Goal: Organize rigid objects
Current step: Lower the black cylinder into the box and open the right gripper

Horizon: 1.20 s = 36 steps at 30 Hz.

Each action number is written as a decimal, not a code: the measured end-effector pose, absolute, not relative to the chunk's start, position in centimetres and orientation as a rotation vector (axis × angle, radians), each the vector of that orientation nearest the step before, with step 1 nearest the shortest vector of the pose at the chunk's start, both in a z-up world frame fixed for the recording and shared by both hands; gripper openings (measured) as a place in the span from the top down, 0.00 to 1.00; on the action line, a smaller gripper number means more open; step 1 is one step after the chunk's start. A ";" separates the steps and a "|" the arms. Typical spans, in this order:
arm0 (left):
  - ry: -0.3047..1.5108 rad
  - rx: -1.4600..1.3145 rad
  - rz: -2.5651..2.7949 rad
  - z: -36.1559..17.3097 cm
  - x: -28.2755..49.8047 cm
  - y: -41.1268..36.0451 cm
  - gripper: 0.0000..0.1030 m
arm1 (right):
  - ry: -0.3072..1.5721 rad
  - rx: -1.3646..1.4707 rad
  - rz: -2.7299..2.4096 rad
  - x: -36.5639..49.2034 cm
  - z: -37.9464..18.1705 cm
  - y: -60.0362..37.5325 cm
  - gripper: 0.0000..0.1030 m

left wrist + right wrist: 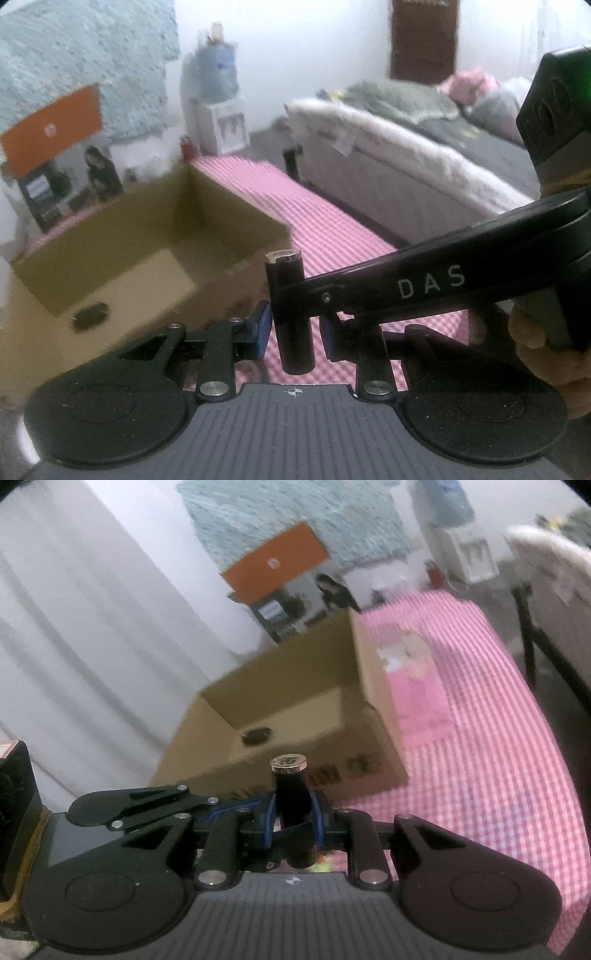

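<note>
A: Left wrist view, go.
B: My left gripper [293,332] has its fingers spread either side of the black tube [291,314], not pinching it. My right gripper [325,295] reaches in from 3 o'clock and pinches the tube mid-body. Tube upright, silver cap up, above the pink checked worktop [332,229]. Cardboard box [147,236] at 10 o'clock, one small dark object [89,316] on its floor.

A: Right wrist view?
B: Right fingers [317,819] clenched on the tube [293,812]; box [280,716] dead ahead at 12, same dark item [256,735] inside.

A: Progress?
B: I'd guess early: one item boxed, the tube in the air and not yet in. Can't see other loose objects.
</note>
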State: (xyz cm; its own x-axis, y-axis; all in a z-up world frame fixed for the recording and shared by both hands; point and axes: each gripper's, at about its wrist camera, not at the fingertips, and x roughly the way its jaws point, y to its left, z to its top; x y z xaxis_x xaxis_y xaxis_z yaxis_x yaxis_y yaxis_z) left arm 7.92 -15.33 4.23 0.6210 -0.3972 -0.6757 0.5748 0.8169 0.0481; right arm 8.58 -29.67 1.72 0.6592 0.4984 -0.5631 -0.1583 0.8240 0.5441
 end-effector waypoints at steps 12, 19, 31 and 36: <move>0.722 0.158 -0.351 8.1 14.0 -7.9 0.74 | 0.737 0.380 0.629 17.1 6.5 -22.1 0.78; 0.885 0.106 -0.263 5.4 20.2 -3.9 0.74 | 0.936 0.393 0.701 25.8 4.0 -17.2 0.78; 1.028 0.153 -0.143 1.0 23.6 -1.5 0.69 | 1.298 0.395 0.727 34.5 -3.4 -12.1 0.79; 1.027 0.128 -0.135 1.4 23.6 -1.2 0.60 | 1.357 0.378 0.724 35.7 -4.6 -10.7 0.78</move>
